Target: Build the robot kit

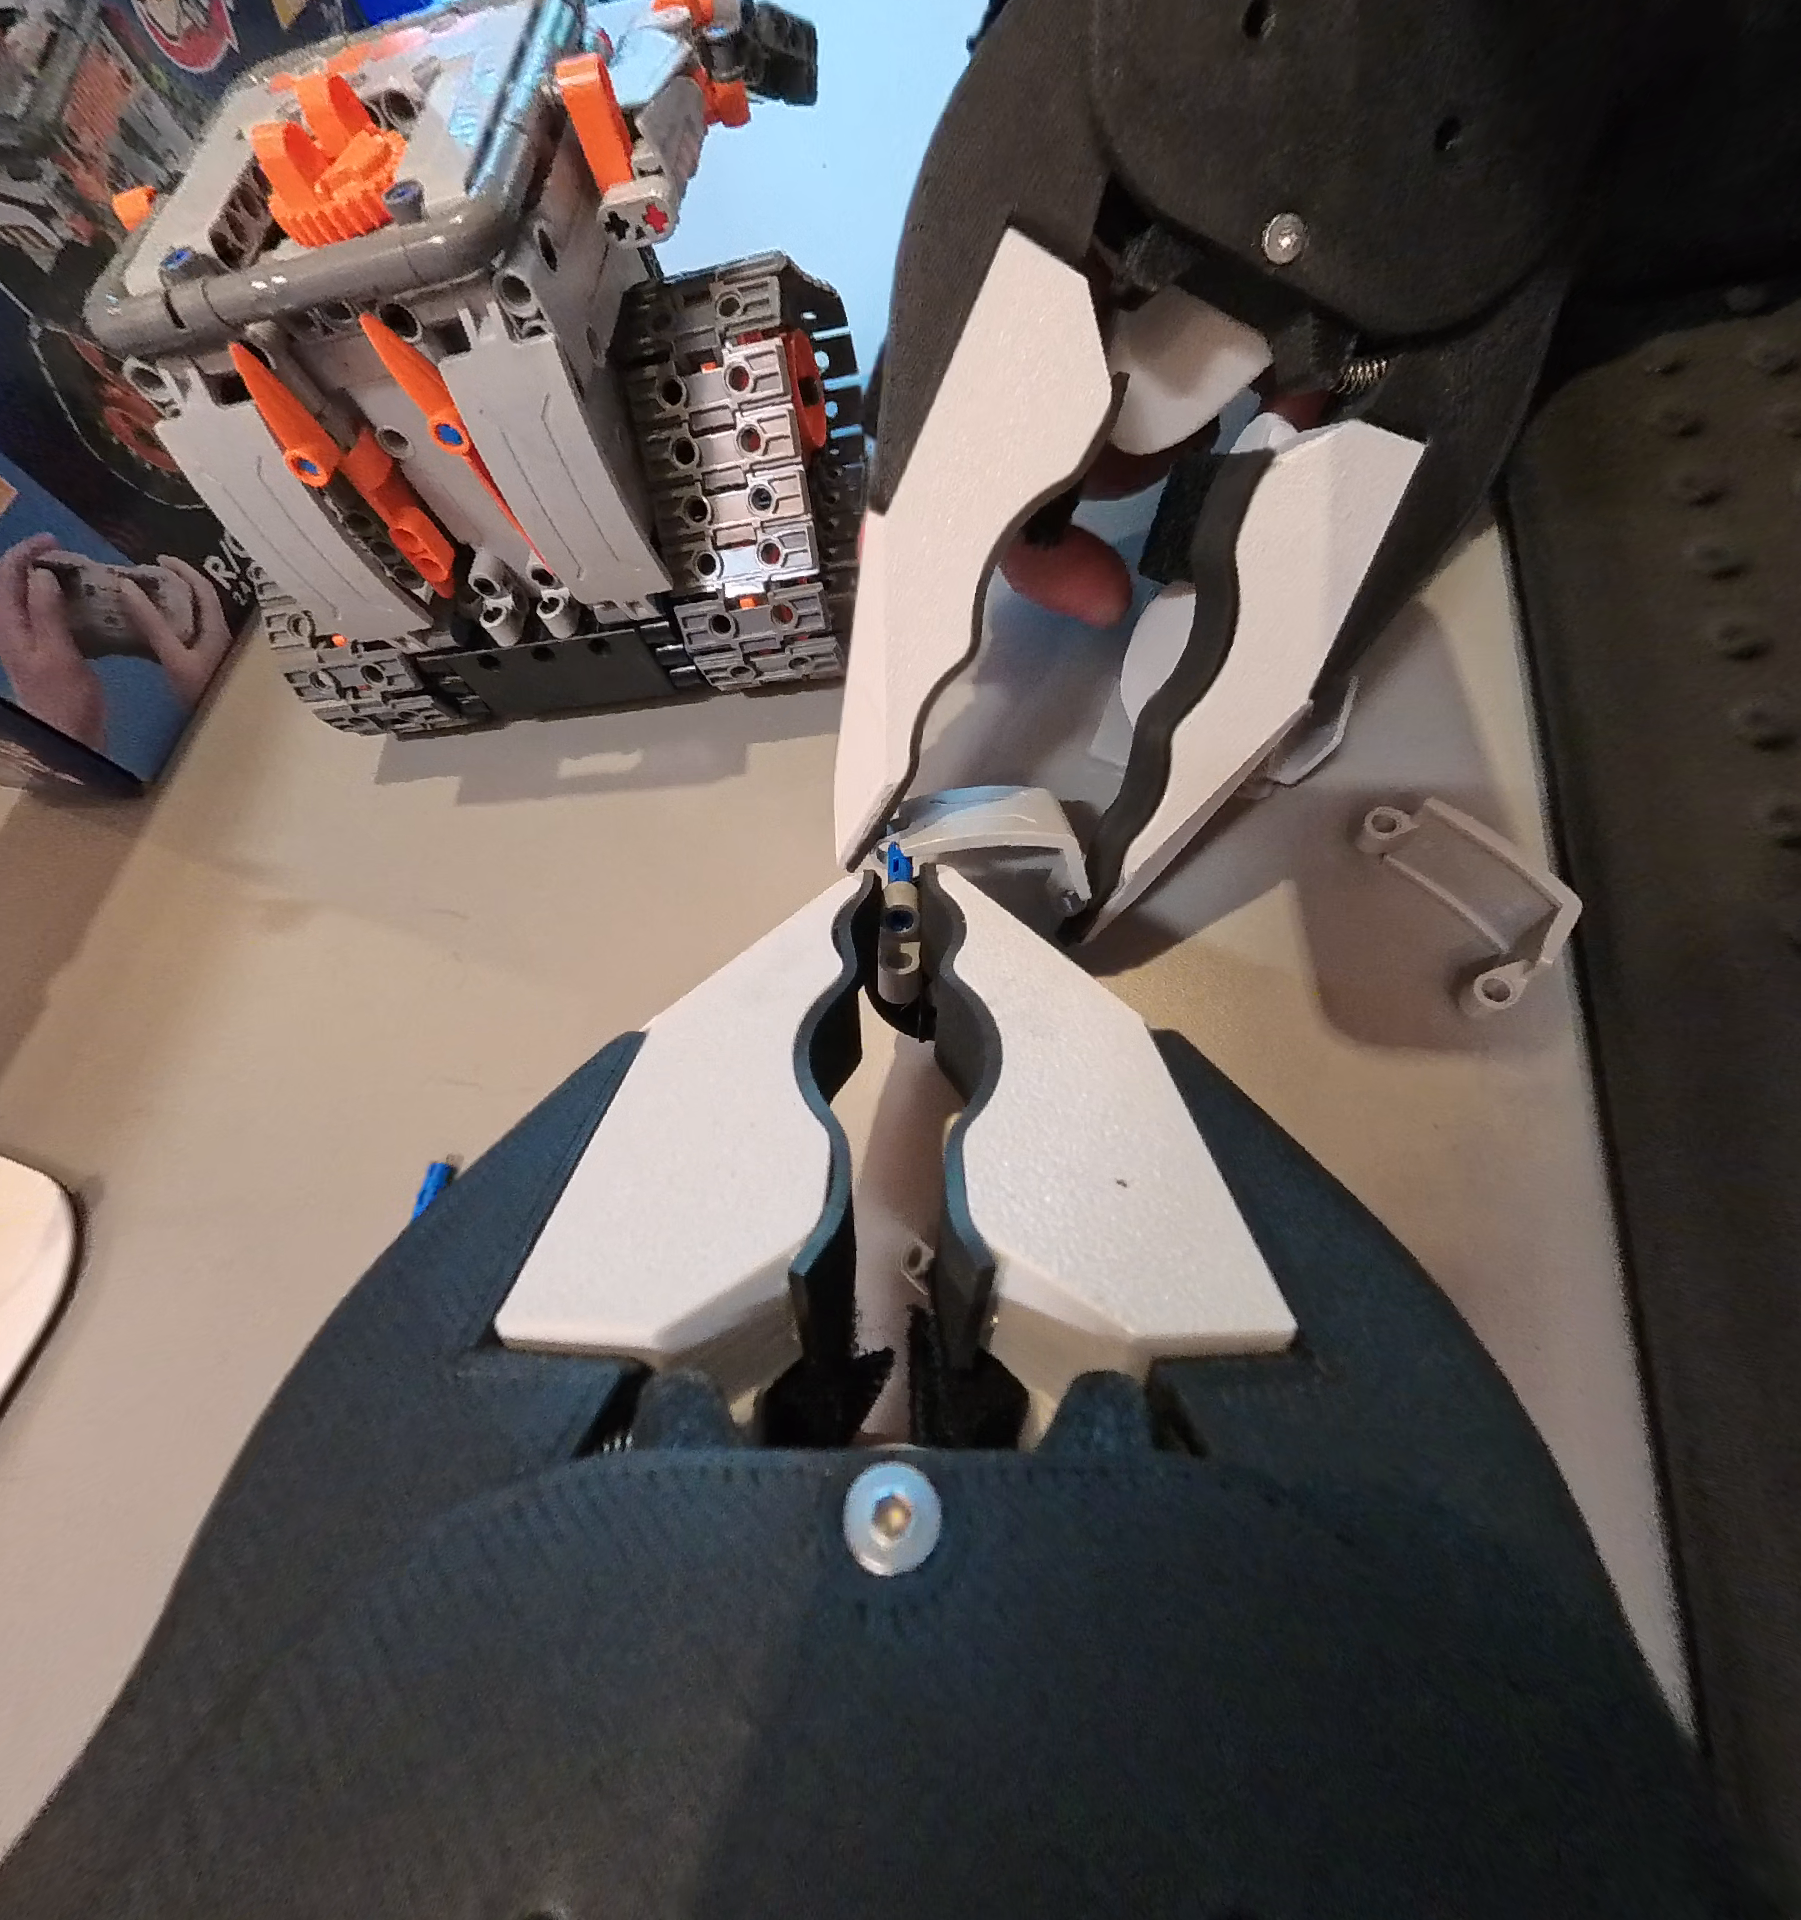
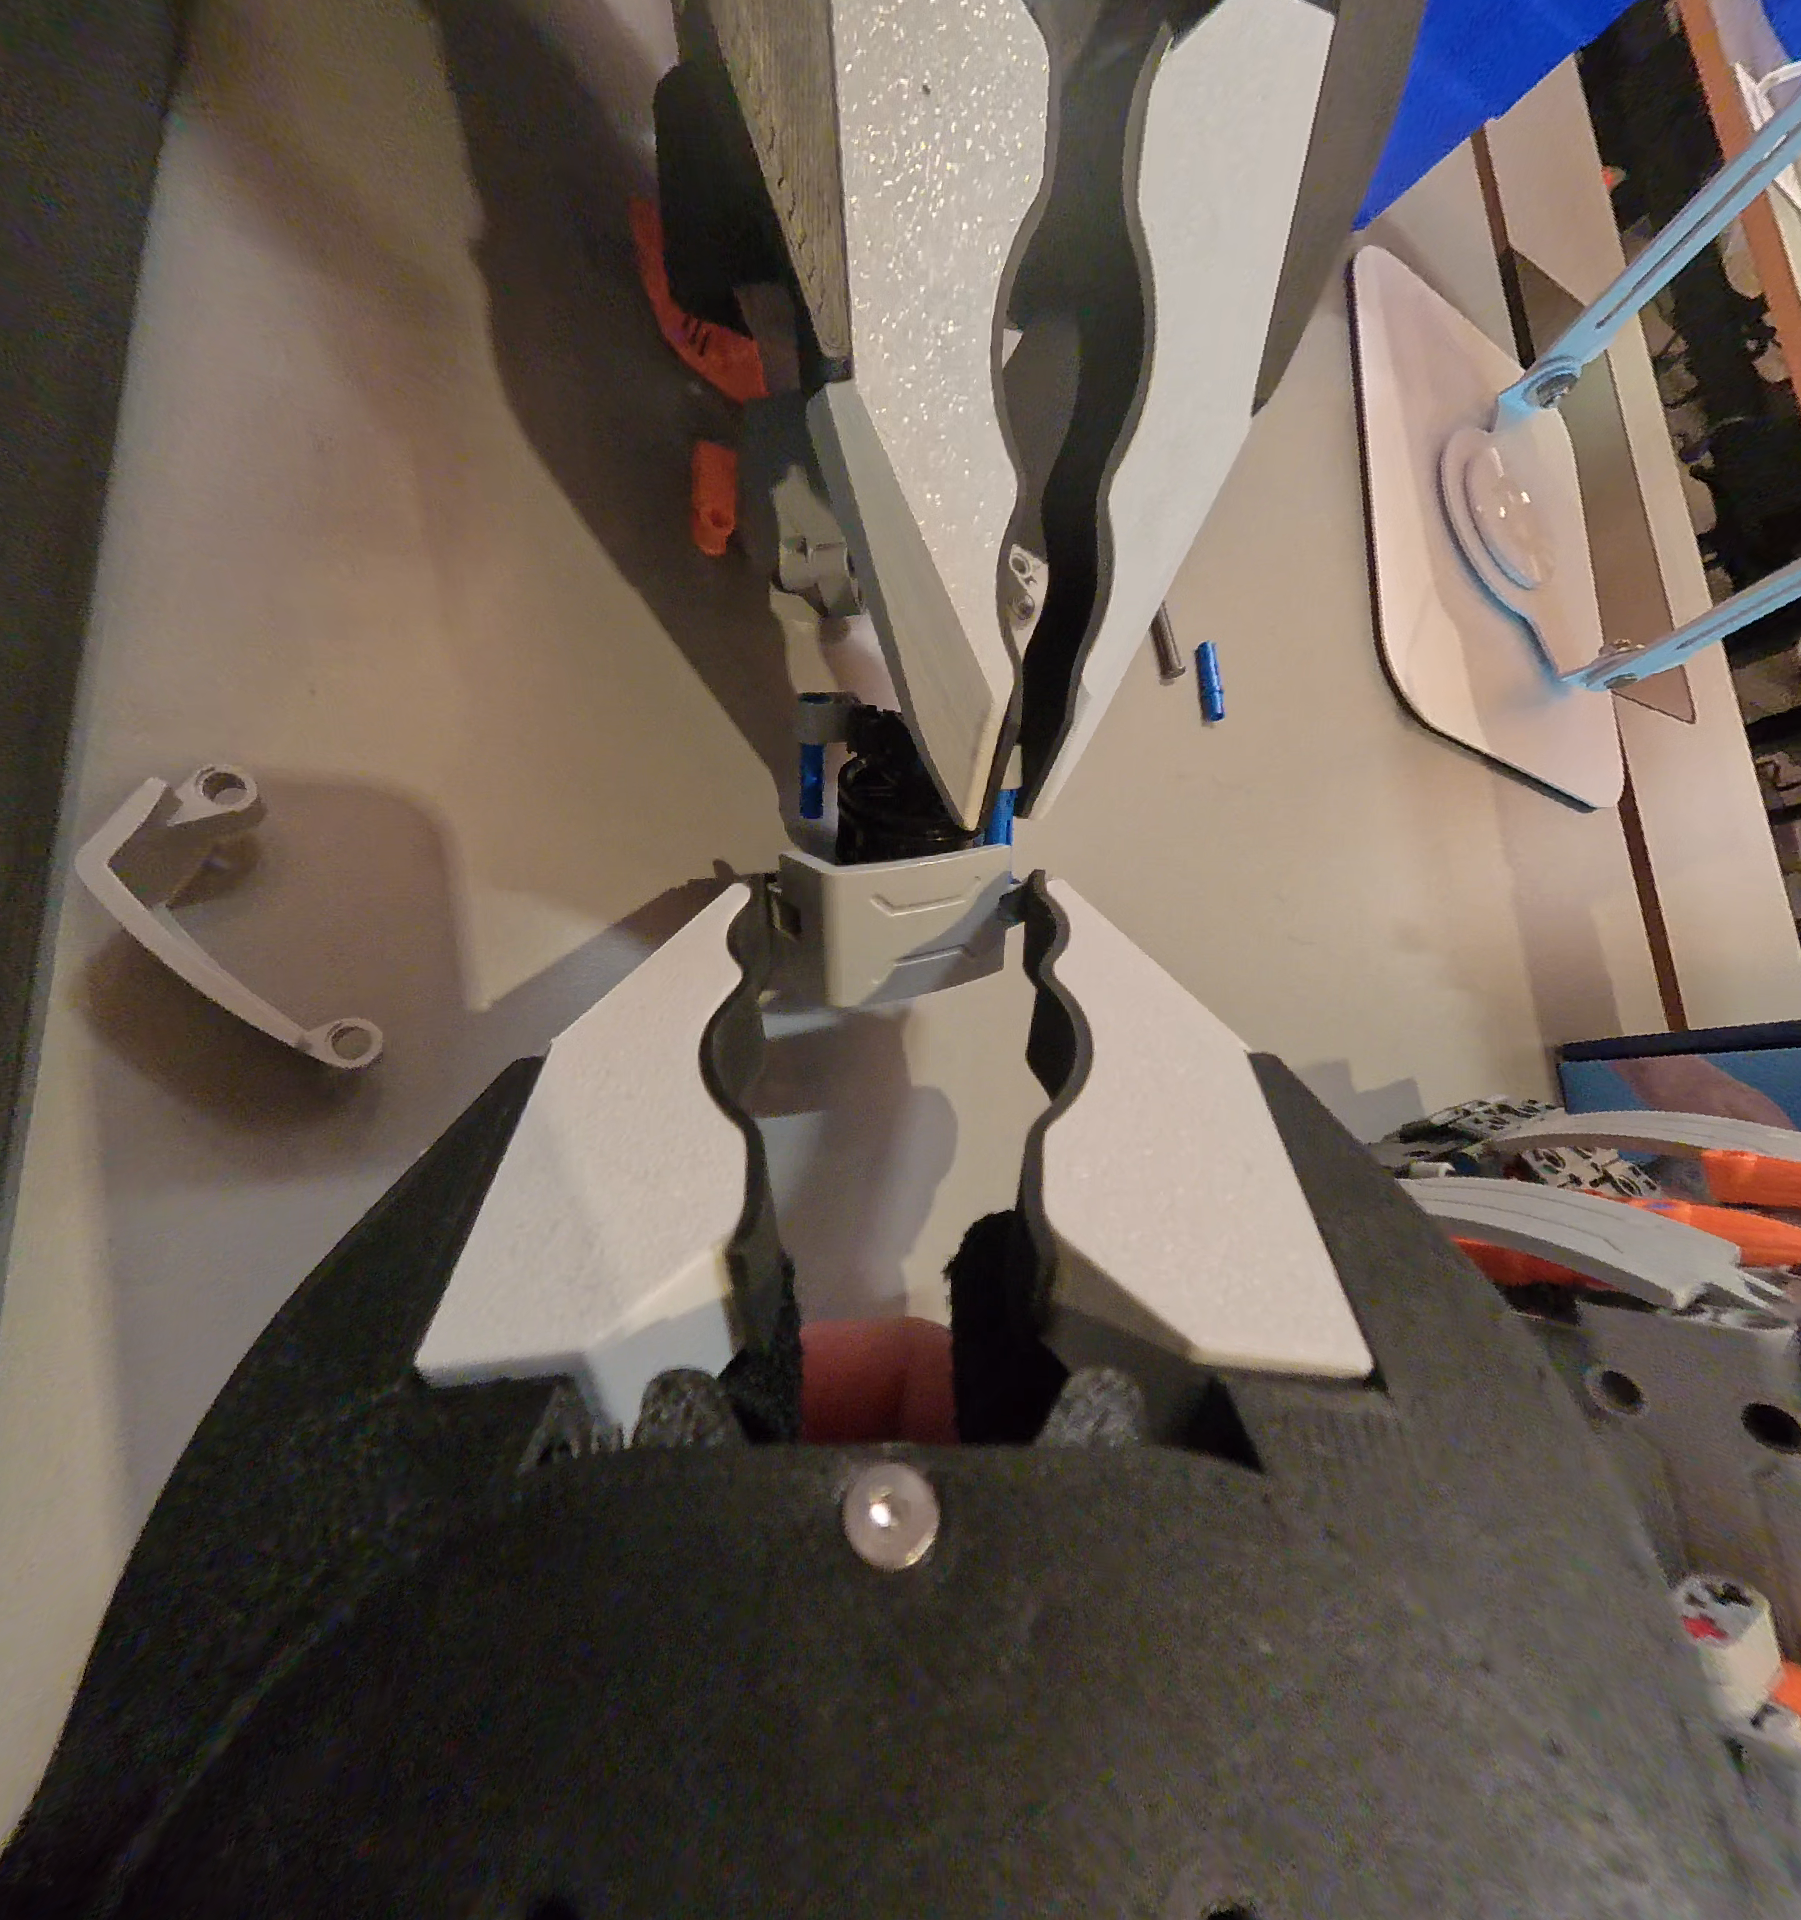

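In the left wrist view my left gripper [image 1: 896,894] is shut on a small grey connector with a blue pin [image 1: 898,935]. My right gripper [image 1: 969,883] comes in from the upper right, shut on a curved grey panel piece [image 1: 989,826], and the pin's tip touches that piece. In the right wrist view my right gripper [image 2: 891,894] clamps the grey panel piece [image 2: 891,914] by its sides. The left gripper [image 2: 1008,805] points down at it from above with the blue pin [image 2: 998,821] at its tips. A black part [image 2: 875,800] sits behind the panel.
A grey and orange tracked model [image 1: 480,416] stands at the far left beside a blue box [image 1: 65,582]. A loose curved grey panel [image 1: 1467,904] lies near a black dotted mat [image 1: 1706,727]. A loose blue pin [image 2: 1210,681], a dark axle [image 2: 1166,644] and a white board [image 2: 1478,520] are nearby. Both grippers' tips are close together, under 4 cm apart.
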### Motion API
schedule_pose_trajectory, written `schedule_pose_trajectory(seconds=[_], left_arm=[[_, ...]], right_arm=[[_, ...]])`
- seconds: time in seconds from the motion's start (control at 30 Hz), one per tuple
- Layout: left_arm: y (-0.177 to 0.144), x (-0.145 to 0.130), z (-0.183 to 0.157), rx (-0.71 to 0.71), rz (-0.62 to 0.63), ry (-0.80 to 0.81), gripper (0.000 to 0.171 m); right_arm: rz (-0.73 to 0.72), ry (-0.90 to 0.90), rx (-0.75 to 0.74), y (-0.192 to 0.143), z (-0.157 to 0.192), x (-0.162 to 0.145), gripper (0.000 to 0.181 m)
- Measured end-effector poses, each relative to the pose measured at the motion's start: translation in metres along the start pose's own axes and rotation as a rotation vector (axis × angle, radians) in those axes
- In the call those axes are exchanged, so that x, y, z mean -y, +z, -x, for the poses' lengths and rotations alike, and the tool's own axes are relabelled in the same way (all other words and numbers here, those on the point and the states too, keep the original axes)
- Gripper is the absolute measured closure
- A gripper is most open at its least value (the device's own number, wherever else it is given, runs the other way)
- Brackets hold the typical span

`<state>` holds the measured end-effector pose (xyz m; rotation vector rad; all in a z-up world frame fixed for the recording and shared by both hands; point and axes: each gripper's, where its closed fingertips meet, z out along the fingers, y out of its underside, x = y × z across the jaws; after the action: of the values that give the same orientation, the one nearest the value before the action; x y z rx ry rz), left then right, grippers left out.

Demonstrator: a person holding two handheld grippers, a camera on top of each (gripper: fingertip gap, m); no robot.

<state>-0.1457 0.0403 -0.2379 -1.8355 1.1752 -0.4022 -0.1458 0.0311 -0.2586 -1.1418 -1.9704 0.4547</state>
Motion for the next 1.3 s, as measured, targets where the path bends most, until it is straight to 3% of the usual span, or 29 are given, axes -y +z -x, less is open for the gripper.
schedule_pose_trajectory(seconds=[0.37, 1.3], left_arm=[[-0.0038, 0.0050, 0.0010, 0.017, -0.032, -0.010, 0.167], [-0.0001, -0.0042, -0.0012, 0.021, 0.033, 0.008, 0.168]], right_arm=[[-0.032, 0.005, 0.005, -0.0032, -0.0001, 0.0040, 0.135], [0.031, -0.020, -0.003, 0.0052, 0.0044, 0.0003, 0.138]])
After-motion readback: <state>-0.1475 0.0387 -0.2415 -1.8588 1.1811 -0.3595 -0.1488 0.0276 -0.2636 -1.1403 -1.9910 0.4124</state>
